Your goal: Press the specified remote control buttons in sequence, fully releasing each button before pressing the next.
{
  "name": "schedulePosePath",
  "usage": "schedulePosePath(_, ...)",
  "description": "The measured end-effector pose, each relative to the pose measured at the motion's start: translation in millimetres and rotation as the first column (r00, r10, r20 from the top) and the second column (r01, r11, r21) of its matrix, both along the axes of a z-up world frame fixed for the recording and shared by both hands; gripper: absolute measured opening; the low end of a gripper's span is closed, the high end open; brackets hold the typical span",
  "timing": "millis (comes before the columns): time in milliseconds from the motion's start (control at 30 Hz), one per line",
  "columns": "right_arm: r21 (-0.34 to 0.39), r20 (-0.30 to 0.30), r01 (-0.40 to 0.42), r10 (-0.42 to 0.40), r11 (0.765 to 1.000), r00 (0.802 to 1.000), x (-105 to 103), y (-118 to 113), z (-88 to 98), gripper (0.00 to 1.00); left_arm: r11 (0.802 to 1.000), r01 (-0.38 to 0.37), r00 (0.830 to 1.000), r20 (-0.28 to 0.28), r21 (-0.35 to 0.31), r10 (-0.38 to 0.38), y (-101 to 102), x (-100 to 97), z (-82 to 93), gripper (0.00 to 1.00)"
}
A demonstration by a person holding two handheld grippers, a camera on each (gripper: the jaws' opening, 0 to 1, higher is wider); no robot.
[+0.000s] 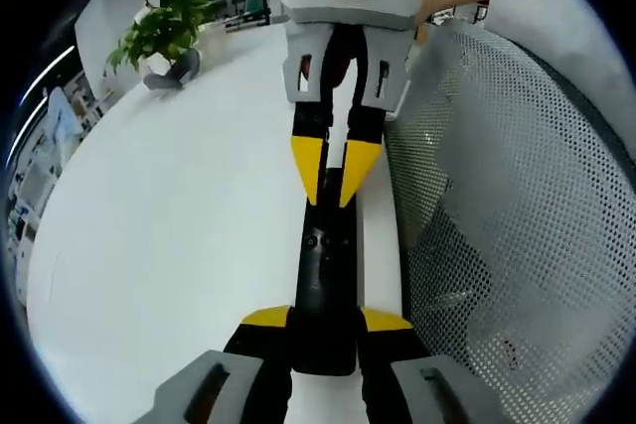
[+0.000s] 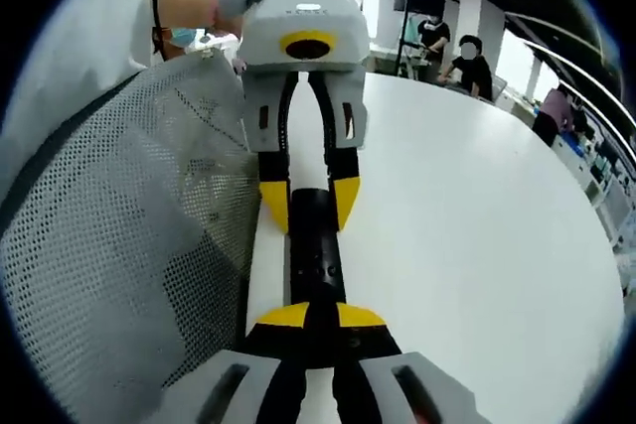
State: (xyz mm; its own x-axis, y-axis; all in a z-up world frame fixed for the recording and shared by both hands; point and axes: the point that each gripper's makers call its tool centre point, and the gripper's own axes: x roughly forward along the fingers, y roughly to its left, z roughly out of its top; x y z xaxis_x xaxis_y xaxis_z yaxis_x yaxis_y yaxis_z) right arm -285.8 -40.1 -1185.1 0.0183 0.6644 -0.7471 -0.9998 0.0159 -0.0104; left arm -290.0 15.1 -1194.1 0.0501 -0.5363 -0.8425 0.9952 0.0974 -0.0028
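Note:
A slim black remote control (image 1: 325,275) lies lengthwise between the two grippers, just above the white table (image 1: 179,206). My left gripper (image 1: 326,320) is shut on its near end, one yellow-tipped jaw on each long side. In the right gripper view the same grip shows at the remote's (image 2: 313,245) far end, where the left gripper (image 2: 310,204) clamps it. My right gripper (image 2: 320,317) is shut, its yellow tips together and resting on the remote's top face. In the left gripper view the right gripper (image 1: 334,171) comes in from above onto the remote's far part, by small buttons (image 1: 320,241).
A person in a grey mesh vest (image 1: 497,206) stands close along the table edge, also seen as the vest (image 2: 119,225). A potted plant (image 1: 164,32) sits at the table's far side. Other people (image 2: 467,62) stand behind the table (image 2: 467,215).

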Motion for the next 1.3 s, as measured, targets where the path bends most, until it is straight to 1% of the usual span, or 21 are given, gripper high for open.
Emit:
schedulePosePath(100,0.018,-0.029,0.005,-0.004,1.000,1.000,1.4,0.4,-0.4,0.07,1.000,0.000,1.000,0.000,-0.001,0.000,-0.2,-0.3,0.2,0.24)
schedulePosePath(133,0.026,-0.056,0.004,-0.003,1.000,0.998,-0.4,0.7,-0.4,0.07,1.000,0.000,1.000,0.000,-0.001,0.000,-0.3,-0.3,0.3,0.24)
schedulePosePath(167,0.027,-0.050,0.007,-0.006,1.000,0.999,1.8,0.6,-0.4,0.07,1.000,0.000,1.000,0.000,-0.001,0.000,-0.5,-0.4,0.4,0.24)
schedulePosePath(267,0.029,-0.081,0.011,-0.009,1.000,0.997,1.5,1.9,-1.5,0.07,1.000,-0.001,1.000,-0.001,-0.005,0.001,-0.6,-0.4,0.5,0.24)
schedulePosePath(367,0.023,-0.079,0.002,0.000,1.000,0.997,-1.2,2.2,-1.9,0.09,1.000,-0.002,1.000,-0.001,-0.008,0.002,-0.8,-0.7,0.5,0.24)
schedulePosePath(400,0.016,-0.087,0.001,0.000,1.000,0.996,-3.8,3.3,-1.4,0.10,1.000,-0.003,1.000,-0.001,-0.009,0.003,-0.9,-0.7,0.5,0.24)
schedulePosePath(433,0.013,-0.086,-0.002,0.004,1.000,0.996,-5.5,4.1,-1.7,0.10,1.000,-0.004,1.000,-0.001,-0.010,0.004,-1.0,-0.7,0.4,0.24)
schedulePosePath(467,-0.002,-0.060,-0.022,0.022,1.000,0.998,-4.8,3.0,-3.1,0.10,1.000,-0.004,1.000,-0.002,-0.010,0.004,-1.1,-0.8,0.5,0.24)
schedulePosePath(700,-0.067,-0.061,-0.020,0.016,0.998,0.998,-2.6,6.4,-4.5,0.07,1.000,0.000,1.000,0.001,-0.005,0.000,-0.7,-0.7,0.2,0.24)
schedulePosePath(767,-0.114,-0.035,-0.031,0.027,0.993,0.999,-4.2,5.9,-4.8,0.06,1.000,0.000,1.000,0.002,-0.005,0.000,-0.8,-0.9,0.3,0.24)
schedulePosePath(800,-0.146,0.003,-0.062,0.063,0.987,0.998,-4.5,5.1,-5.2,0.06,1.000,0.001,1.000,0.003,-0.004,-0.001,-0.9,-1.1,0.3,0.24)
schedulePosePath(833,-0.166,0.029,-0.085,0.091,0.982,0.995,-5.7,5.9,-5.5,0.06,1.000,0.002,1.000,0.002,-0.004,-0.002,-1.0,-1.3,0.3,0.24)
schedulePosePath(867,-0.170,0.010,-0.064,0.067,0.983,0.998,-7.3,7.4,-5.5,0.05,1.000,0.002,1.000,0.001,-0.004,-0.002,-1.2,-1.3,0.2,0.24)
schedulePosePath(933,-0.153,-0.048,-0.008,0.000,0.988,0.999,-6.0,7.7,-4.1,0.05,1.000,0.002,1.000,0.000,-0.004,-0.002,-1.2,-1.2,0.2,0.24)
schedulePosePath(967,-0.125,-0.077,0.036,-0.046,0.991,0.996,-4.4,8.1,-3.1,0.05,1.000,-0.002,1.000,0.000,-0.004,0.002,-1.1,-1.0,0.2,0.24)
schedulePosePath(1000,-0.109,-0.077,0.042,-0.051,0.993,0.996,-3.7,7.7,-2.4,0.05,1.000,-0.003,1.000,0.001,-0.004,0.003,-1.1,-1.0,0.2,0.24)
schedulePosePath(1067,-0.088,-0.050,0.022,-0.027,0.996,0.998,-4.7,5.8,-1.8,0.06,1.000,-0.005,1.000,0.002,-0.008,0.005,-1.1,-1.0,0.1,0.24)
schedulePosePath(1133,-0.079,-0.040,0.015,-0.018,0.997,0.999,-5.4,5.7,-1.5,0.06,1.000,-0.007,1.000,0.001,-0.010,0.007,-1.2,-1.2,0.0,0.24)
schedulePosePath(1233,-0.066,-0.048,0.005,-0.009,0.998,0.999,-3.7,6.4,-1.5,0.06,1.000,-0.007,1.000,0.001,-0.007,0.007,-1.5,-1.2,-0.1,0.24)
schedulePosePath(1267,-0.072,-0.043,-0.009,0.006,0.997,0.999,-4.1,6.7,-1.7,0.06,1.000,-0.006,1.000,0.001,-0.006,0.006,-1.6,-1.2,-0.1,0.24)
schedulePosePath(1300,-0.090,-0.012,-0.053,0.053,0.995,0.999,-4.2,6.9,-2.0,0.05,1.000,-0.006,1.000,0.002,-0.006,0.006,-1.4,-1.0,-0.3,0.24)
